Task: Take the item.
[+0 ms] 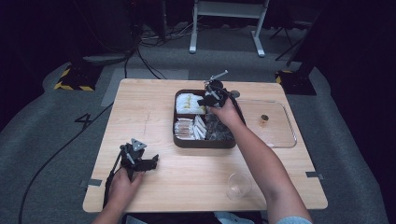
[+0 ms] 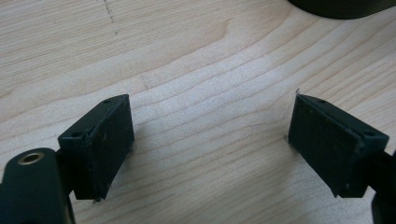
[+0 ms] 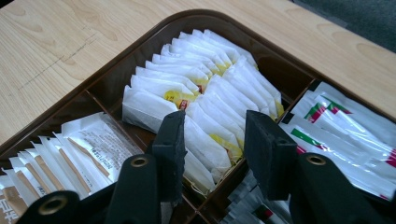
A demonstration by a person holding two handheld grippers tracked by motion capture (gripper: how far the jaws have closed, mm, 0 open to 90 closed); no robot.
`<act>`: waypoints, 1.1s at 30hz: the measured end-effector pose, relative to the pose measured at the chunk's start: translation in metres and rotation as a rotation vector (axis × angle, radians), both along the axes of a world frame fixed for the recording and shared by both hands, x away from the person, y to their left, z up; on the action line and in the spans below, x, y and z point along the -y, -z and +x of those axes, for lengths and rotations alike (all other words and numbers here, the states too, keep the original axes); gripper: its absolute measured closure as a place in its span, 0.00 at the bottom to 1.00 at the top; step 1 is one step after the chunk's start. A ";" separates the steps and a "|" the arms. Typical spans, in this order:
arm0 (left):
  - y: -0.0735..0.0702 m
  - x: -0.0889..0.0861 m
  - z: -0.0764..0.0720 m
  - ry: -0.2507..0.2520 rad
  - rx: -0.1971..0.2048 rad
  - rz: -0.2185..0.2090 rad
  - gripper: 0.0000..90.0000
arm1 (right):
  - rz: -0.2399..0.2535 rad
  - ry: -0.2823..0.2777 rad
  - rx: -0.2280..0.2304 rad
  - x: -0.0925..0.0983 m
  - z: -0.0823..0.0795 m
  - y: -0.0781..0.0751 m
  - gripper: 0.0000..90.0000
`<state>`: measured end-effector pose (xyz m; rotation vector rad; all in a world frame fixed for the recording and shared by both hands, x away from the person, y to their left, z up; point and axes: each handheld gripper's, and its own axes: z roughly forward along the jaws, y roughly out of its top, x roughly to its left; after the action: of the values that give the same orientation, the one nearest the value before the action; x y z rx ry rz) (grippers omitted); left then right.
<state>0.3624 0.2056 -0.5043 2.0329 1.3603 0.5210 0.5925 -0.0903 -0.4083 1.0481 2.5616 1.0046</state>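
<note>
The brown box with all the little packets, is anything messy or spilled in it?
No. The brown box sits flat, and its white packets stand in tidy rows inside their compartments. Nothing looks spilled or torn.

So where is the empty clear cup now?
In the high view, the clear cup stands near the table's front edge, right of centre, beside the person's right forearm.

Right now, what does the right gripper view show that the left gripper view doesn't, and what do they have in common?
Right gripper view: the open compartments of the dark brown plastic organiser tray, with rows of white paper sachets with yellow marks beneath the right gripper, whose jaws stand a little apart around one sachet's top.

Left gripper view: the left gripper, jaws wide apart over bare wood, holding nothing.

Shared: the light wooden table and some of the tray, just a dark edge in the left gripper view.
</note>
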 end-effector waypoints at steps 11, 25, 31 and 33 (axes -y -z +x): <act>0.000 0.000 0.000 0.000 0.000 -0.001 0.16 | -0.040 -0.027 -0.071 -0.007 -0.001 0.013 0.72; 0.000 0.000 0.000 0.000 0.000 0.000 0.16 | -0.072 -0.035 -0.107 -0.016 0.001 0.026 0.72; 0.000 0.000 0.000 0.000 0.000 0.000 0.16 | -0.077 -0.024 -0.121 -0.017 0.003 0.029 0.74; 0.000 0.000 0.000 0.000 0.000 0.000 0.16 | -0.091 -0.023 -0.130 -0.017 0.004 0.032 0.80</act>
<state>0.3623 0.2056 -0.5043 2.0332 1.3603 0.5210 0.5962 -0.0731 -0.4401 1.0957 2.7000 0.8418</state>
